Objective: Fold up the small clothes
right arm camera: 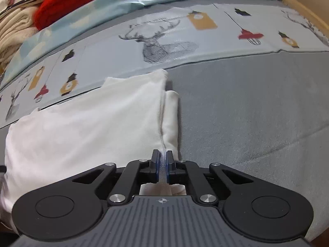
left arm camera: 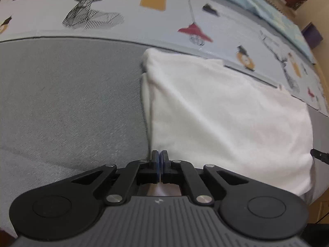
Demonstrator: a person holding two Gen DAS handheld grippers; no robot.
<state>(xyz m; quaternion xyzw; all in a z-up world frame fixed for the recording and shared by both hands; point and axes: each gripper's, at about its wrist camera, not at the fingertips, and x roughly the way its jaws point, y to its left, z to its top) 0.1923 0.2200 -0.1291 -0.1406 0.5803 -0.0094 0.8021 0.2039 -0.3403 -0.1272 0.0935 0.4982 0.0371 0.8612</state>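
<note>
Grey bedsheet (left arm camera: 72, 107) under white garment (left arm camera: 226, 119) — deer-print cloth (right arm camera: 164, 41) beyond.

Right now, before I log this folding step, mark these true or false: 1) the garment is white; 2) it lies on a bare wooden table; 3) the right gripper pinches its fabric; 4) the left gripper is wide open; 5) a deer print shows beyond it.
1) True: the white garment is plain white.
2) False: it lies on grey fabric, partly over a printed sheet.
3) True: the right gripper has cloth between its nearly closed pads.
4) False: the left gripper is shut at the garment's edge.
5) True: a deer print shows on the sheet.
</note>
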